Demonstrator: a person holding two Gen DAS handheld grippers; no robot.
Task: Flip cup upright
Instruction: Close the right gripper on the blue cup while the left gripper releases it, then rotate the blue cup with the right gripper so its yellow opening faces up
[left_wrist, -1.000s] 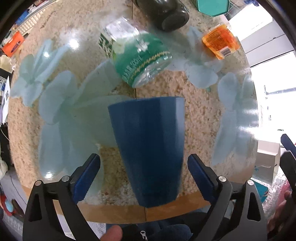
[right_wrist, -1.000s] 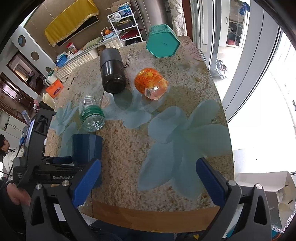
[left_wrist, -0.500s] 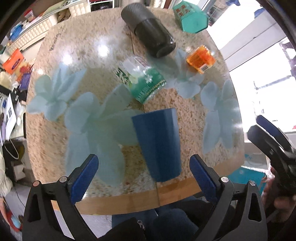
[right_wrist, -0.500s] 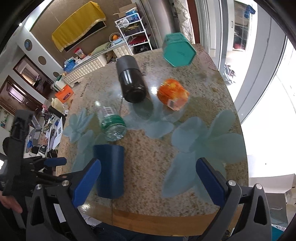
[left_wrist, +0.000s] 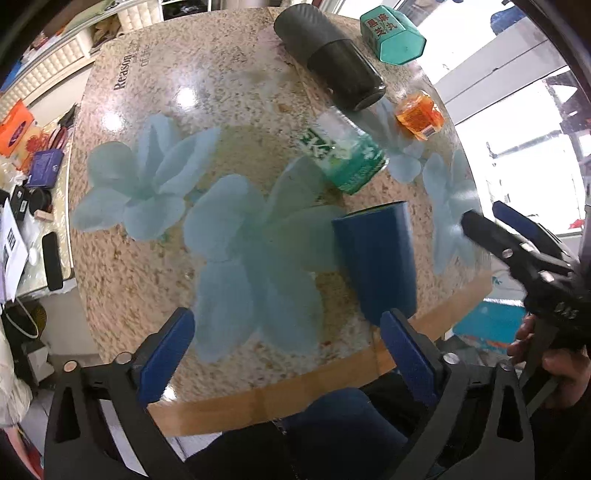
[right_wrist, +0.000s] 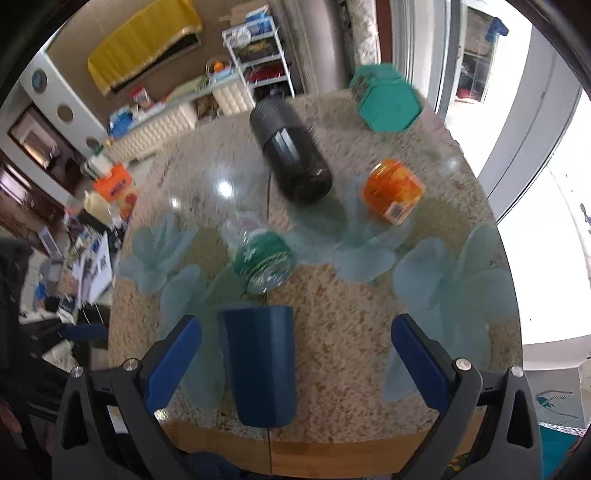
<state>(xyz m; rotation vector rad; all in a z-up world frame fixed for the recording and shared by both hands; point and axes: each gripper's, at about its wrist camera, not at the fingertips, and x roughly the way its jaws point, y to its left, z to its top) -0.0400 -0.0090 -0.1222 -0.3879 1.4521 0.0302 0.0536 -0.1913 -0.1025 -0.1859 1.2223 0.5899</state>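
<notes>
The dark blue plastic cup (right_wrist: 260, 365) stands on the round speckled stone counter (left_wrist: 236, 92), close to the counter's near wooden edge. Its wide end looks to be on top, so the cup seems to be upright already, though its opening cannot be seen clearly. If so, the flip looks done and little is left.

The left gripper (left_wrist: 288, 350) has its blue fingers (left_wrist: 166, 350) spread wide and holds nothing; the cup is beside its right finger. The right gripper (right_wrist: 295, 358) is also spread wide and empty, with the cup between its fingers but not touched.

Behind the cup lies a clear bottle with a green label (right_wrist: 264, 258). Farther behind lie a black cylinder (right_wrist: 291, 155), a small orange jar (right_wrist: 393, 190) and a teal six-sided box (right_wrist: 388, 98). The counter has pale blue flowers painted on it. Beyond it, the room has a white shelf rack (right_wrist: 255, 62) and a yellow cloth (right_wrist: 144, 40).
</notes>
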